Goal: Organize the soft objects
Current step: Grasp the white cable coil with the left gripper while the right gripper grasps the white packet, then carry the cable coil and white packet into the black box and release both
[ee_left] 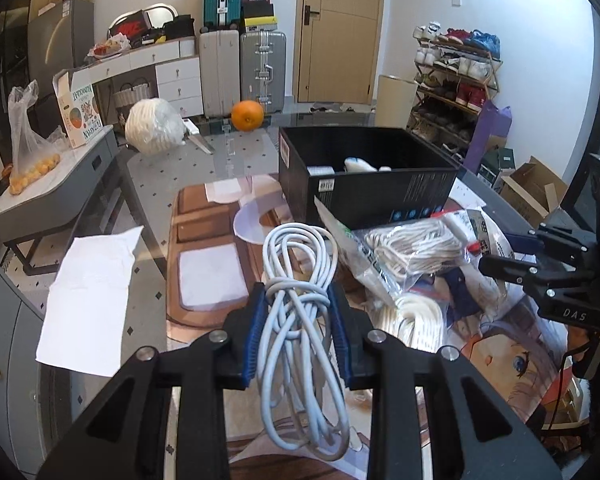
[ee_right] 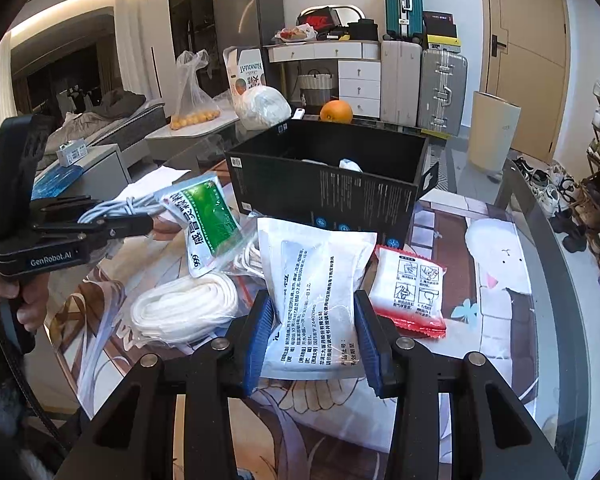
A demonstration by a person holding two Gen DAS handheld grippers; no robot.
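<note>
**Both grippers loaded in front of the black box**

The left gripper [ee_left: 296, 312] is pinched on a bundle of white cable [ee_left: 296, 320], its blue pads [ee_left: 256, 336] pressing the coils from both sides. The loops stick out ahead of the fingertips and hang back below them. Just ahead and to its right sits the open black box [ee_left: 364, 176], with a few white items lying inside. Between that gripper and the box, off to its right, lies a clear bag of white cord [ee_left: 412, 248], and nearer in a coil of white rope [ee_left: 416, 316].

The right gripper [ee_right: 314, 320] is closed on a white printed pouch [ee_right: 316, 280], gripping its lower part between the blue pads [ee_right: 260, 332]; the pouch stands up ahead of the fingers, leaning toward the box [ee_right: 324, 184] directly beyond. Just right of this gripper a red-edged packet [ee_right: 412, 288] lies flat on the picture-printed mat [ee_right: 496, 272]. To its left sit the rope coil [ee_right: 188, 308] and a green-and-white sachet [ee_right: 208, 224], with the left gripper [ee_right: 140, 222] further left. An orange [ee_right: 336, 111] rests beyond the box.
</note>
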